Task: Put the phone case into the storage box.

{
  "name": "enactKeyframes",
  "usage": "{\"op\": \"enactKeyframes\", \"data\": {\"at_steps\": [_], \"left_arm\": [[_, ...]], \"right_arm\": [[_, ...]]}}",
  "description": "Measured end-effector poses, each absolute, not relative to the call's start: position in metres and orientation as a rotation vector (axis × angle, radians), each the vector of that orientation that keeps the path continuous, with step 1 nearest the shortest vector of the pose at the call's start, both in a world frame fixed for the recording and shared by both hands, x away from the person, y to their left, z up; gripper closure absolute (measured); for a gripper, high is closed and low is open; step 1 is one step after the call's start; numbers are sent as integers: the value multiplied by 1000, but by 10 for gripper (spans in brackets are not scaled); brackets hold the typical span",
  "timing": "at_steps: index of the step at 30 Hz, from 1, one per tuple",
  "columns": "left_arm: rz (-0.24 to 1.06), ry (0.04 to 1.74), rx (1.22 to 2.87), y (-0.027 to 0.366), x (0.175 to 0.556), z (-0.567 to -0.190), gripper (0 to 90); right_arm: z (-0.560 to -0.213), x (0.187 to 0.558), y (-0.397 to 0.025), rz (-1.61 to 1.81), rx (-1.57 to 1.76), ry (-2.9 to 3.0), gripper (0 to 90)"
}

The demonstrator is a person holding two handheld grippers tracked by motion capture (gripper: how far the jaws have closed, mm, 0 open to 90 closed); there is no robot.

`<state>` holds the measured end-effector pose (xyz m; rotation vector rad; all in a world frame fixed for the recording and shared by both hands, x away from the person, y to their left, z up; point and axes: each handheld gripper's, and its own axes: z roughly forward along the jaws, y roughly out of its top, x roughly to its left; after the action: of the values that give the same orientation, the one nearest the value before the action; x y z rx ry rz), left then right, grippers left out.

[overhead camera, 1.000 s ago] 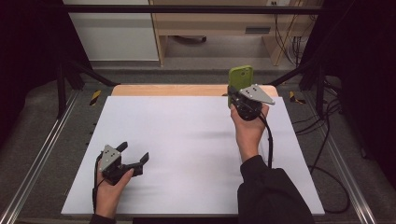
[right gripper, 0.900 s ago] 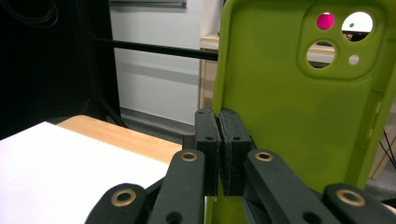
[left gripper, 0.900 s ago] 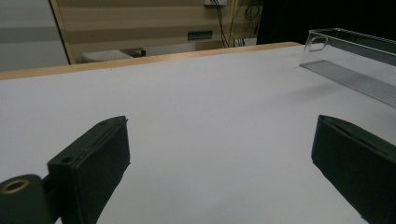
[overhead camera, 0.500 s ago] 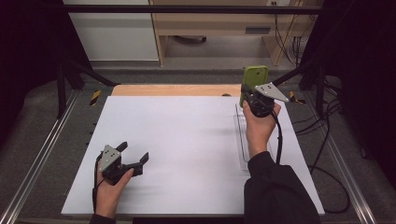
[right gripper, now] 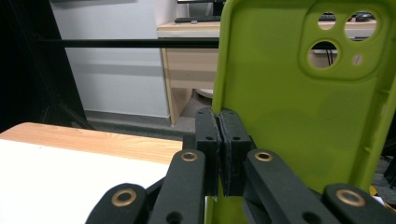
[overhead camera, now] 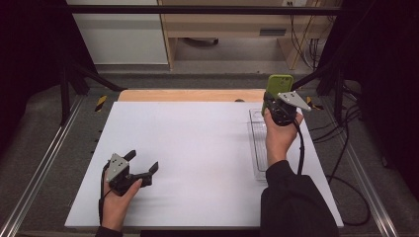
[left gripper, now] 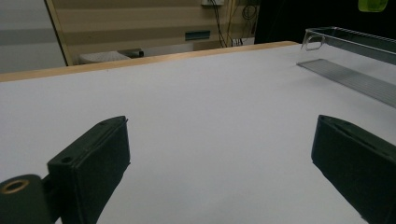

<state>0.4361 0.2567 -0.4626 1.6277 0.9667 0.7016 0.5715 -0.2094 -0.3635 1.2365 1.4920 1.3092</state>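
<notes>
Resting low near the front left corner of the white tabletop (overhead camera: 197, 148), our left gripper (overhead camera: 143, 168) sat in the left hand (overhead camera: 116, 200) with its fingers (left gripper: 93, 163) spread wide and nothing between them. In the left gripper view, bare white surface ran from those fingers all the way to the wooden strip (overhead camera: 190, 95) along the far edge, so we had plenty of open room ahead and to both sides.

Farther off on the right, a clear plastic tray (overhead camera: 258, 148) lay lengthwise close to the tabletop's right edge, with our right forearm (overhead camera: 291, 197) reaching in just beside it. Above the tray's far end, near the far right corner, we held the right gripper (overhead camera: 275, 96) raised off the surface. Its fingers (right gripper: 219, 149) were clenched on the left edge of a green phone case (right gripper: 299, 107), which stood upright with its camera cutouts at the top, beyond the tray.
</notes>
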Motion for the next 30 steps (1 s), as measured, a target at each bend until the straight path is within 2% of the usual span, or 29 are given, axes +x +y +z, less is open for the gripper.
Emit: {"op": "enactKeyframes", "data": {"at_steps": [13,30], "left_arm": [[703,965,1627,256,436,-462,40],[715,960,1614,257,435,-461,34]], "right_arm": [[-369,574,-210,1298,1254,1494,882],[-393,585,-201,1248,1297,1544,881]]}}
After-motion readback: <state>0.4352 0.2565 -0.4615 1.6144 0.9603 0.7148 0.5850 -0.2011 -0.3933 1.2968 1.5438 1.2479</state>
